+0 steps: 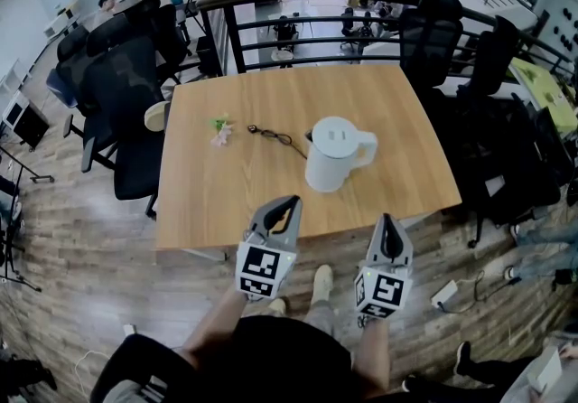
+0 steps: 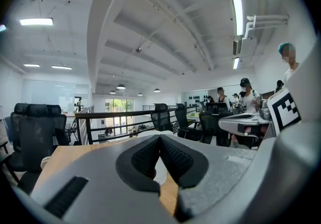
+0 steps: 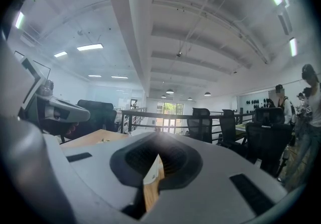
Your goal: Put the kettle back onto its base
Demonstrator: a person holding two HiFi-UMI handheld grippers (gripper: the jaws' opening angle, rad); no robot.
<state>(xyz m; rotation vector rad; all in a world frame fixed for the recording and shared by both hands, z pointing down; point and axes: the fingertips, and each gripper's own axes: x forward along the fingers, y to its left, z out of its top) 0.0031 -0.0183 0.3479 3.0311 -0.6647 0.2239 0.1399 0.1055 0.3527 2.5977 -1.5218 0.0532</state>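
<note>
A white kettle (image 1: 332,154) with its lid on stands upright at the middle right of the wooden table (image 1: 217,202); whether a base lies under it I cannot tell. Both grippers hover at the table's near edge, short of the kettle and touching nothing. My left gripper (image 1: 291,202) is shut and empty, its black pads meeting at the tip (image 2: 159,138). My right gripper (image 1: 386,220) is also shut with nothing in it (image 3: 159,155). Behind the left pads shows a white sliver (image 2: 163,170), probably the kettle.
A small black pair of glasses (image 1: 274,135) and a little pale flower-like thing (image 1: 220,130) lie left of the kettle. Black office chairs (image 1: 135,94) stand at the table's left and far right. A black railing (image 1: 298,23) runs behind the table.
</note>
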